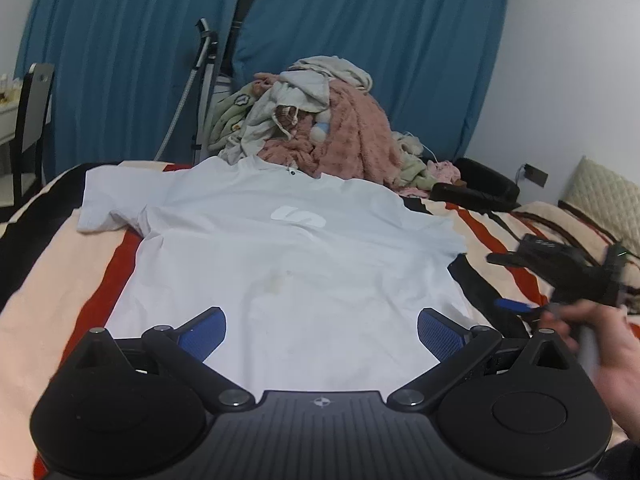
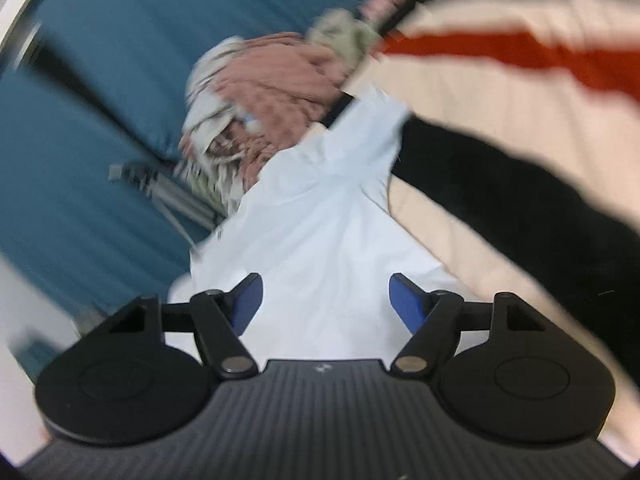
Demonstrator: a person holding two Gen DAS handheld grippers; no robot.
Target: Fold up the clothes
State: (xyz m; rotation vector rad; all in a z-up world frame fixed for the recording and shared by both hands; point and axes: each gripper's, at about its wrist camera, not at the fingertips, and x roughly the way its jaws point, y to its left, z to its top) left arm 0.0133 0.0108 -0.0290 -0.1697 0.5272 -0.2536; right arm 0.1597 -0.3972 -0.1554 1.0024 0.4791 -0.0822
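Note:
A white T-shirt [image 1: 288,264] lies flat on the striped bed, front up, collar at the far end, a pale logo on its chest. My left gripper [image 1: 322,330] is open and empty, just above the shirt's near hem. My right gripper [image 2: 326,300] is open and empty; its view is tilted and blurred and looks over the shirt [image 2: 320,232] from its right side. In the left wrist view the right gripper [image 1: 516,304] shows blurred beside the shirt's right edge, held by a hand.
A pile of unfolded clothes [image 1: 320,120] with a pink fleece sits at the far end of the bed, touching the shirt's collar. The striped bedspread [image 1: 60,280] is cream, red and black. A black item [image 1: 476,188] and a pillow [image 1: 604,196] lie at the right. Blue curtains [image 1: 120,60] hang behind.

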